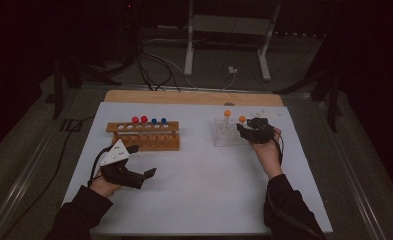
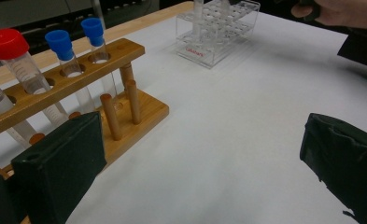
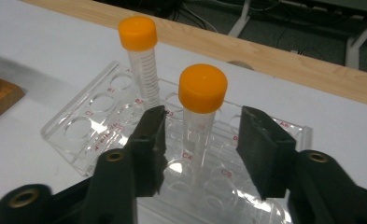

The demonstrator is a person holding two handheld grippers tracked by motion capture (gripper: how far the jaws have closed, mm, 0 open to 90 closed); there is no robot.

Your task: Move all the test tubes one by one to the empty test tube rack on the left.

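Between my right claw's point(image 3: 200, 140) two black jaws stands the near orange-capped tube point(image 3: 201, 116), upright in the clear rack point(image 3: 78, 126). The jaws flank its body below the cap, a gap showing on each side, so the pads are not pressing yet; I call that spread around the tube, not pinching it. Just beyond and a little left of the claw, a second orange-capped tube point(image 3: 141, 60) rises from the same rack, upright too. Past the rack lies the white tabletop point(image 3: 41, 51), then its wooden edge point(image 3: 284, 65).

From the high view, my right claw point(image 1: 245, 131) sits at the rack's right end, hand behind it. Well apart, my left claw point(image 1: 143, 176) hovers low over bare tabletop, jaws spread wide, nothing between them. Ahead of it, just beside its left jaw, stands the wooden rack point(image 2: 78, 88), holding a red-capped tube point(image 2: 13, 56) and two blue-capped tubes point(image 2: 67, 56).
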